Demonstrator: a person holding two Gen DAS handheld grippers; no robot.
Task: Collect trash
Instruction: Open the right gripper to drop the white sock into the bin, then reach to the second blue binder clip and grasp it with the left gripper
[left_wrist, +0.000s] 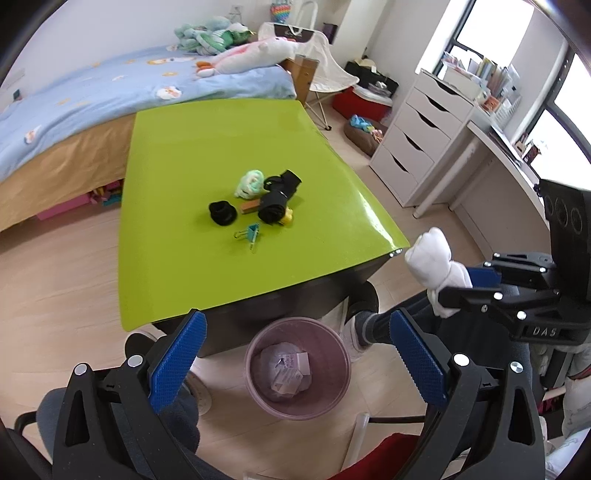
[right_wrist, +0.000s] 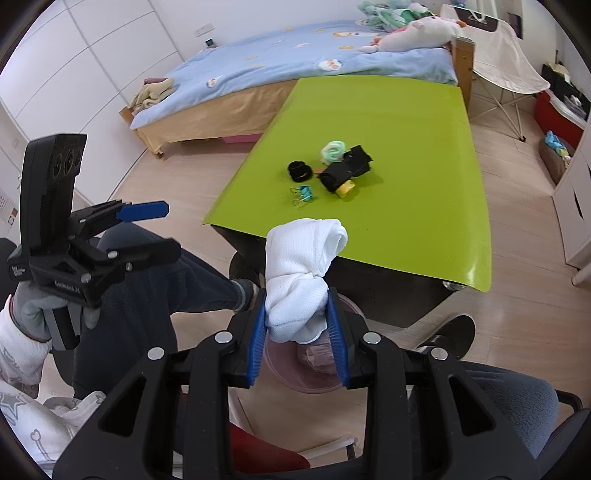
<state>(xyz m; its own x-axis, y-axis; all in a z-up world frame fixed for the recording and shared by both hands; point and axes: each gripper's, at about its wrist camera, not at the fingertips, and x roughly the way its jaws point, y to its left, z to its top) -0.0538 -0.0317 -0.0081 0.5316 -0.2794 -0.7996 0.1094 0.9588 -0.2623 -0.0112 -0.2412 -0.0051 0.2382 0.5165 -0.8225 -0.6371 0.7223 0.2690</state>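
Tilting steeply down, the left gripper (left_wrist: 295, 363) hangs over the pink waste bin (left_wrist: 297, 367) on the floor just off the table's near edge, its blue-padded fingers (left_wrist: 176, 360) spread wide with nothing between them. One gloved hand (right_wrist: 35, 314) holds its handle (seen from the right wrist view), a white patterned sleeve behind it. The bin already holds crumpled paper and plastic scraps.

Beside it, the right gripper (right_wrist: 299, 334) also points steeply down, its fingers (right_wrist: 258, 332) clamped on one rolled white sock (right_wrist: 301, 280), which sits in the air above the bin and in front of the table's near edge. White letters on the right gripper's body read "DAS" in the left wrist view; the small print on the left gripper's body is too blurred to read.

On the green table (left_wrist: 207, 155), near its middle, a small cluster remains: one mint-green and white bundle (left_wrist: 250, 183), one black rolled pouch (left_wrist: 277, 197), one black ring-shaped band (left_wrist: 222, 213), one orange-brown block (left_wrist: 250, 207), one yellow piece (left_wrist: 287, 218) tucked against the pouch, and teal binder clips (left_wrist: 250, 233) nearest the near edge (two, as best the right view shows).
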